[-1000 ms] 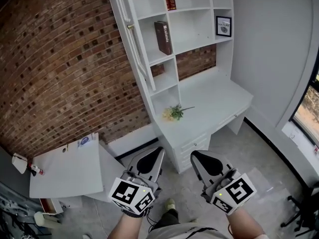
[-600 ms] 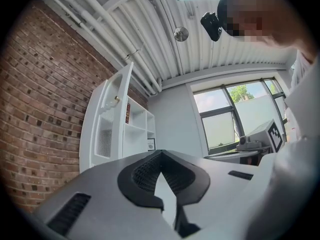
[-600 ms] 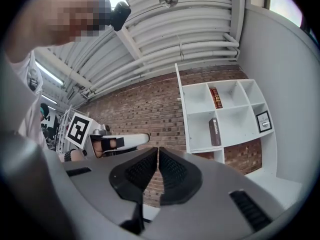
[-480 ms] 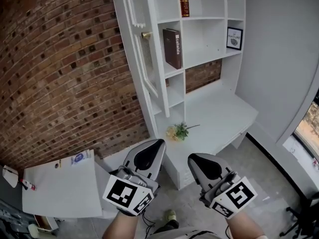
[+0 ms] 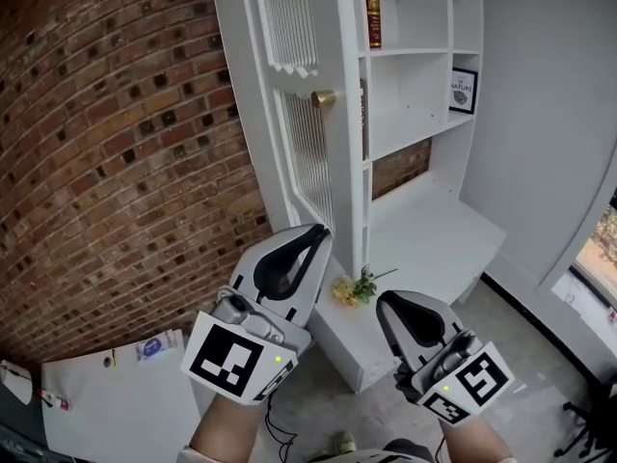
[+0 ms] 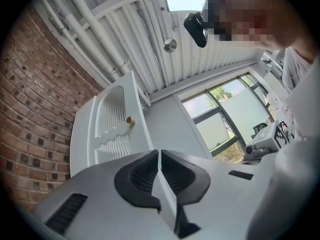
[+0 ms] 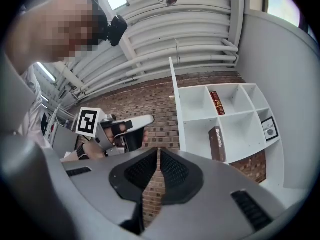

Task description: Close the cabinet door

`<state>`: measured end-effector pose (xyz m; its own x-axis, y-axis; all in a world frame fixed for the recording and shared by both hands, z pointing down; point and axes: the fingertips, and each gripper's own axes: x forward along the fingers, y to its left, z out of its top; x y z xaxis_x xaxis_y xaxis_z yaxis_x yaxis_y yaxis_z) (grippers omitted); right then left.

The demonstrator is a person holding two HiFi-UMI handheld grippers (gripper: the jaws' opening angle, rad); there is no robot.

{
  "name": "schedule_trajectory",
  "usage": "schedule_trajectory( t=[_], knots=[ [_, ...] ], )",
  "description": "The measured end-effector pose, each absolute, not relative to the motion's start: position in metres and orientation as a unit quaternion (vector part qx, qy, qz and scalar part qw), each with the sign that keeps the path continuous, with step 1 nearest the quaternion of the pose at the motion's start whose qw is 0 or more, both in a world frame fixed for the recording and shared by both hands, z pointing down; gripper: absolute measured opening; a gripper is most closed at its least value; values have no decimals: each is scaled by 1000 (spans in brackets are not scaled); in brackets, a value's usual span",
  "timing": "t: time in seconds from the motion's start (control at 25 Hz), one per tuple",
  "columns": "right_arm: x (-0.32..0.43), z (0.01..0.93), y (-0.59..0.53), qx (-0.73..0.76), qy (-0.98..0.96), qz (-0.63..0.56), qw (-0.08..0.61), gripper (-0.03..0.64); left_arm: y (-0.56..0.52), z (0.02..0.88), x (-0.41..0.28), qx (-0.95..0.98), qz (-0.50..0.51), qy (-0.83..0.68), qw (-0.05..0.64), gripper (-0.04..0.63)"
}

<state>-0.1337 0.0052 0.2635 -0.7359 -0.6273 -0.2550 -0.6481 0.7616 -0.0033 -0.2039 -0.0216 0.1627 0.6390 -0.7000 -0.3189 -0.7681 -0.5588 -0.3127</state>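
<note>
The white cabinet door (image 5: 299, 152) stands open, swung out from the shelf unit (image 5: 410, 75), with slatted panels and a brass knob (image 5: 323, 97). My left gripper (image 5: 320, 231) is shut and empty, its tips just below the door's lower panel and apart from it. In the left gripper view the door (image 6: 112, 129) and its knob (image 6: 130, 120) rise above the shut left gripper (image 6: 159, 152). My right gripper (image 5: 384, 303) hangs lower and to the right, shut with nothing in it. In the right gripper view the door (image 7: 175, 109) shows edge-on above the right gripper (image 7: 158, 149).
A brick wall (image 5: 116, 162) runs along the left. The shelves hold books (image 5: 371, 8) and a framed picture (image 5: 463, 90). A white desk top (image 5: 434, 230) with a small bunch of flowers (image 5: 355, 285) sits below. A white table (image 5: 96, 394) stands at lower left.
Both grippers have risen and moved in toward the cabinet. The open door now fills far more of the head view, with the left gripper close under it.
</note>
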Motion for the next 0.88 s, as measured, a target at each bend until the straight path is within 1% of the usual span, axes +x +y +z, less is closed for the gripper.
schedule_trajectory(
  t=[0.12, 0.2, 0.24, 0.32, 0.6, 0.76, 0.88],
  knots=[
    [-137, 264, -9, -351, 928, 39, 123, 20, -38, 134, -214, -868, 84, 419, 255, 14],
    [-139, 263, -17, -353, 927, 39, 124, 20, -48, 118, -219, -864, 86, 418, 269, 21],
    [-139, 262, -21, -353, 926, 40, 125, 21, -52, 111, -220, -862, 85, 417, 274, 35],
    [-140, 258, -30, -353, 926, 41, 127, 20, -60, 96, -220, -857, 81, 416, 293, 95],
    [-132, 246, -55, -343, 928, 51, 138, 21, -81, 59, -206, -827, 46, 423, 368, 117],
    [-127, 238, -63, -337, 929, 60, 141, 20, -94, 55, -201, -823, 27, 425, 375, 132],
    [-124, 236, -69, -337, 929, 61, 142, 20, -99, 53, -196, -823, 24, 419, 384, 130]
  ],
)
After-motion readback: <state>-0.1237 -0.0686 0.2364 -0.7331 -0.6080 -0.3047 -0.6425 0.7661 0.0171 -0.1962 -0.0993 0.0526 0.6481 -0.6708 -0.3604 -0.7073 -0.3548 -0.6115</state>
